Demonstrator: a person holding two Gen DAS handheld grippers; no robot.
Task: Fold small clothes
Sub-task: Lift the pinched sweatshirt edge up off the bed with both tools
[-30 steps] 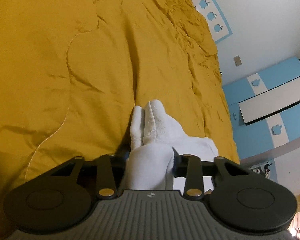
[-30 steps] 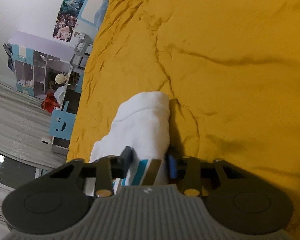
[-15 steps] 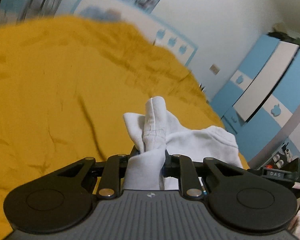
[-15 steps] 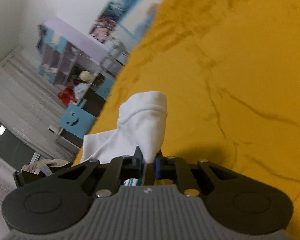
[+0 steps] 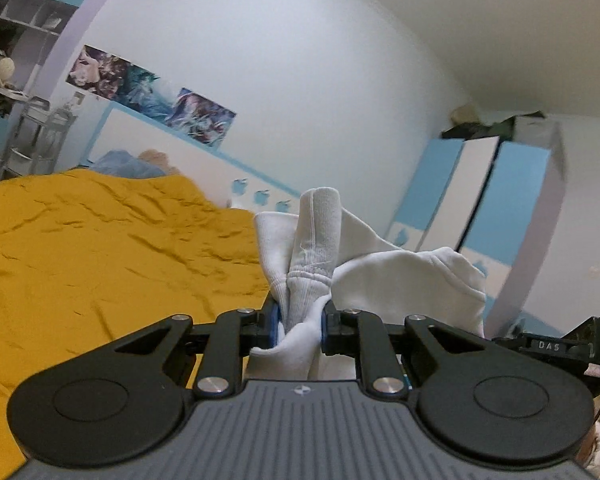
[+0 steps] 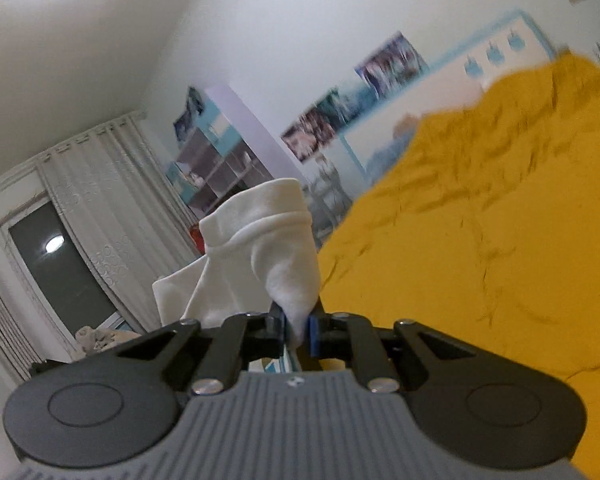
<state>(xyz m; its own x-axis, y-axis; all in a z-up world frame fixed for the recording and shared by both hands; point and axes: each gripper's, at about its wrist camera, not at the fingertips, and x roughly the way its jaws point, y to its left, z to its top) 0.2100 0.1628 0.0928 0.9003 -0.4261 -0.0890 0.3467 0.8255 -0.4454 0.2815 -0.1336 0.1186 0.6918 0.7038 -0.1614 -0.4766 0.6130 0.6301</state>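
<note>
A small white garment [image 5: 400, 276] is held up in the air by both grippers, above a bed with a mustard-yellow cover [image 5: 80, 248]. My left gripper [image 5: 300, 326] is shut on a bunched ribbed cuff of it, which sticks up between the fingers. My right gripper [image 6: 296, 330] is shut on another bunched end of the white garment [image 6: 268, 240], which rises above the fingers and drapes off to the left. The yellow cover [image 6: 500, 240] fills the right of the right wrist view.
A blue and white wardrobe [image 5: 480, 200] stands at the right. Posters [image 5: 152, 88] hang on the white wall behind the bed. Shelves [image 6: 216, 164], a grey curtain [image 6: 96, 208] and a dark window [image 6: 56, 268] are on the left side of the room.
Both grippers have lifted and tilted upward with the white garment, from low over the bed cover to facing the walls. The right jaws closed tighter on the cloth.
</note>
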